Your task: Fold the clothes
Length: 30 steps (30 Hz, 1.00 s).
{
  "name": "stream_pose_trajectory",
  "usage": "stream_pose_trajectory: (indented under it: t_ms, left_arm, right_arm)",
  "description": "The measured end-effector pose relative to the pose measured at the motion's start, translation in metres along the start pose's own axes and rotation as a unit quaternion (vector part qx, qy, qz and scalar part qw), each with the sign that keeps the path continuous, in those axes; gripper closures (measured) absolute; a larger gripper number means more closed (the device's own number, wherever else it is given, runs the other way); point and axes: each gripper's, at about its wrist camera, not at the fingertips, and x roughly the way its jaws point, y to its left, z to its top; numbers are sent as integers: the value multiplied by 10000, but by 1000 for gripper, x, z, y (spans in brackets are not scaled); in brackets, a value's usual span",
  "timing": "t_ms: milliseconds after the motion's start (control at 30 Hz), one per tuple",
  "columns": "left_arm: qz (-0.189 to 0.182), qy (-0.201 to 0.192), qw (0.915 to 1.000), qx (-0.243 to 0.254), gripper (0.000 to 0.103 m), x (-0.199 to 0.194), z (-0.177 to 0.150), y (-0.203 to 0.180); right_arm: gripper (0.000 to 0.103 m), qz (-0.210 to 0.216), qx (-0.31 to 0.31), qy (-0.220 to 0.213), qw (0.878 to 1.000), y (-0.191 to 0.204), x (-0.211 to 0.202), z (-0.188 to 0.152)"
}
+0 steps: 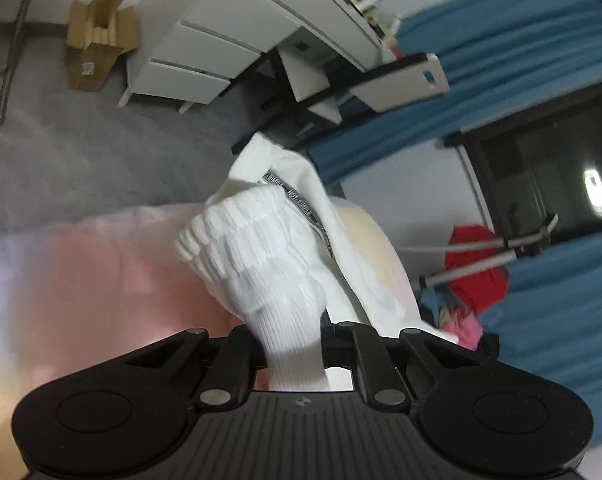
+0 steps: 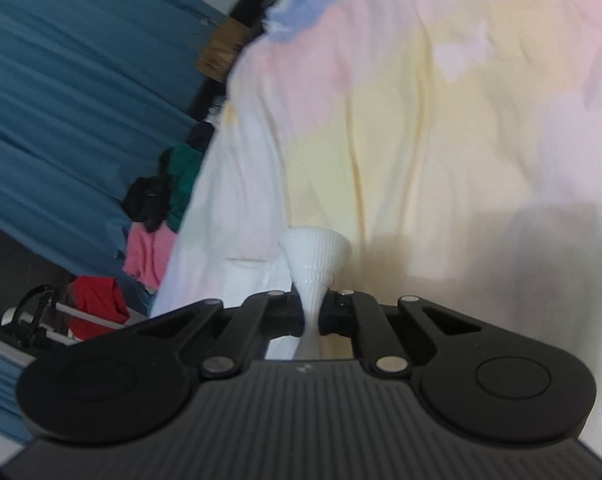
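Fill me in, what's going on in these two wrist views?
A person is working on a white garment with two handheld grippers. The left gripper is shut on a bunched ribbed part of it, with the rest of the cloth, including a zipper, lifted in front of the camera. The right gripper is shut on another thin pinch of white ribbed fabric, above a pastel bedsheet. Nothing looks folded yet. Other clothes lie in a heap by the blue curtain.
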Motion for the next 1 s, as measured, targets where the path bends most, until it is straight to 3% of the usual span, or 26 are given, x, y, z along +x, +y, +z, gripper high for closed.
stream_pose_trajectory:
  t_ms: [200,367,500,533,600,667,700,767,867,1000]
  left_arm:
    - [378,197,9986,318,92,-25,-7,42]
    - [801,408,9931,753,89,-12,-26,82]
    - [878,325,9854,1421,85,-10,-39,75]
    - [918,328,9826,1584,78,-11,-42,71]
    - [977,319,9750,1970,53,-16,-50,61]
    - [1033,309,9658,2358,37,-22,-59,51]
    - [1098,246,9594,2585,25,-28,-66,44]
    - [1159,64,9483,2952,12,-40,-77,33]
    - [1228,-239,9355,3305,10,-59,-91,18]
    - [1077,-621,9246,3602,4,-80,-112,-5]
  right_arm:
    - [96,-287,-182,-132,9993,-6,-13,7]
    - [96,-712,29,387,9967,-43,7,5]
    - [94,-775,-248,533,9953,-45,11,2]
    - [94,-774,-361,542,9949,-42,10,1]
    - [92,-779,-505,564,9941,-38,9,-1]
    - [87,-825,-542,540,9936,-32,4,-1]
    - [78,-854,-550,521,9935,-30,2,0]
    - [61,-869,-783,318,9926,-19,-9,3]
    - [44,-842,-1366,-46,9870,5,-28,3]
    - [41,-587,-2240,-258,9725,44,-51,-10]
